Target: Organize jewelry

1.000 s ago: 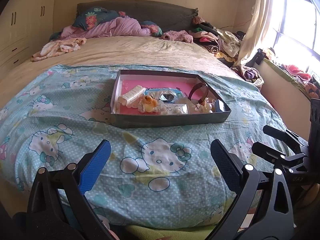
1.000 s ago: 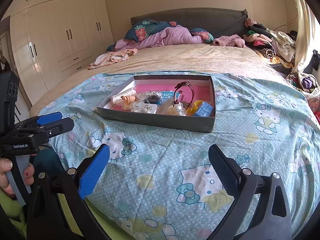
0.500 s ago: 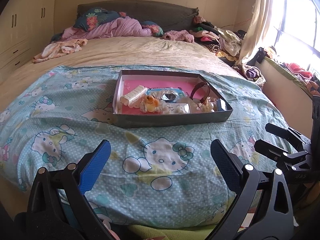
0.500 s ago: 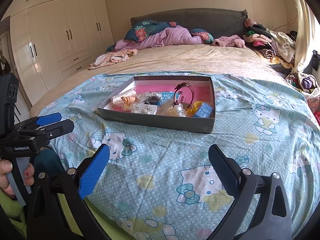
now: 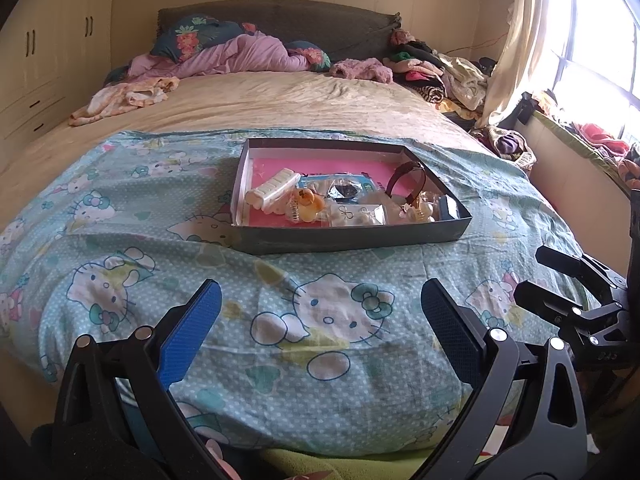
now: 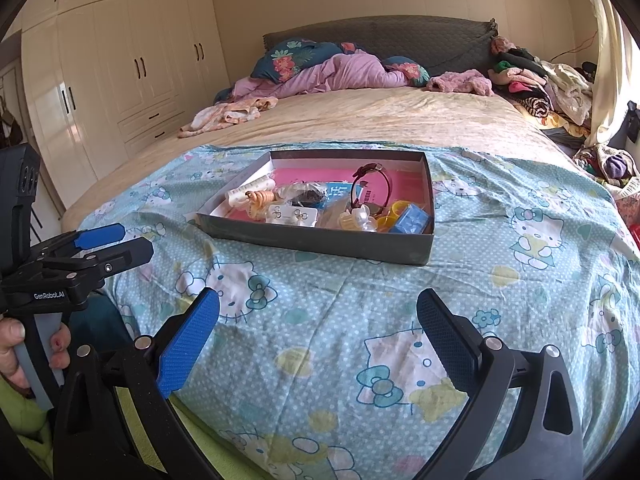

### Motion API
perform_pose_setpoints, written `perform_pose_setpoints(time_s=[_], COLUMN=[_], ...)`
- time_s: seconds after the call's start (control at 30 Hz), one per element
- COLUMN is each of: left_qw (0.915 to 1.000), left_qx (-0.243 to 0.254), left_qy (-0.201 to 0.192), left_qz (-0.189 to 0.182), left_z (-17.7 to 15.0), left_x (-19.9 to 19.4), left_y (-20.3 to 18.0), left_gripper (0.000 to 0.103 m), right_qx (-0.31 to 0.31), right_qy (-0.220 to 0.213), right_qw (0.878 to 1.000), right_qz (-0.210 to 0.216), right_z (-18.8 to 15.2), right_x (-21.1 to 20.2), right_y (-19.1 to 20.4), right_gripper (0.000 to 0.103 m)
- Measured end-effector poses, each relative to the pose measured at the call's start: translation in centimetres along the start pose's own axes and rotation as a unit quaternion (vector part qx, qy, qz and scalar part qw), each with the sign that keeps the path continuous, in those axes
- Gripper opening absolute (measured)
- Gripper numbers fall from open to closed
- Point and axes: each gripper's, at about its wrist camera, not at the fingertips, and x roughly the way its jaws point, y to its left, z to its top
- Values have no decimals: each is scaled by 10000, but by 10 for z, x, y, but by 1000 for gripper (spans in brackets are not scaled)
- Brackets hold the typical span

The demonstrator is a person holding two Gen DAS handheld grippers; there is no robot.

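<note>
You get strong daylight from the paned window [image 5: 596, 36] on the right, blown out to white glare; the cream curtain [image 5: 516, 40] glows; the room is evenly bright and sharp; fisheye bending curves the edges, with dark corners.

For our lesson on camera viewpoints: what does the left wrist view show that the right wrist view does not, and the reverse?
Only the left wrist view shows the bright window and the right gripper from the side. Only the right wrist view shows the tall wardrobe doors, a hand on the left gripper's handle, and the blue box clearly. Both share the tray of jewelry, the cartoon-cat blanket, and open, empty jaws.
</note>
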Motion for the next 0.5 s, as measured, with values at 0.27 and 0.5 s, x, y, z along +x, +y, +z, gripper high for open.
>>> perform_pose_setpoints(time_s=[0.27, 0.5], left_qw=[10000, 10000], left_qx=[8, -31], left_qy=[1, -20], left_qz=[-5, -40], left_z=[0, 0], left_x=[0, 0], left_y=[0, 2], left_gripper=[93, 93], right_qx=[-3, -17], right_qy=[0, 10], right_qw=[10000, 10000], right_qz=[6, 9], right_z=[0, 0], right_x=[0, 0], right_y=[0, 1], right_gripper=[98, 98])
